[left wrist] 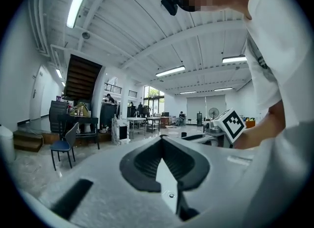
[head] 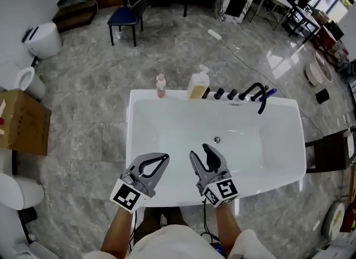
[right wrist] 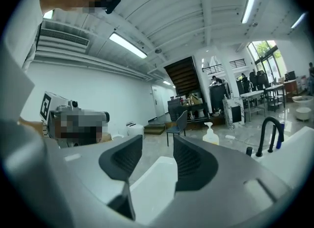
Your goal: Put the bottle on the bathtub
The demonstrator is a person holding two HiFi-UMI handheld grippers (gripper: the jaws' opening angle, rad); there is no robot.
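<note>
Empty hand-held gripper, jaws apart; pump bottle beyond, bathtub below.

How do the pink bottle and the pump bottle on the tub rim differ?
The pink bottle is small and slim; the pump bottle is taller and wider. The pink bottle looks pink, the pump bottle yellowish with a white pump. The pink bottle stands left of the pump bottle. Both stand upright on the bathtub's far rim.

Holding grey plastic left gripper forward, jaws shut tip to tip on nothing; grey plastic right gripper just beside it, jaws parted, empty.
</note>
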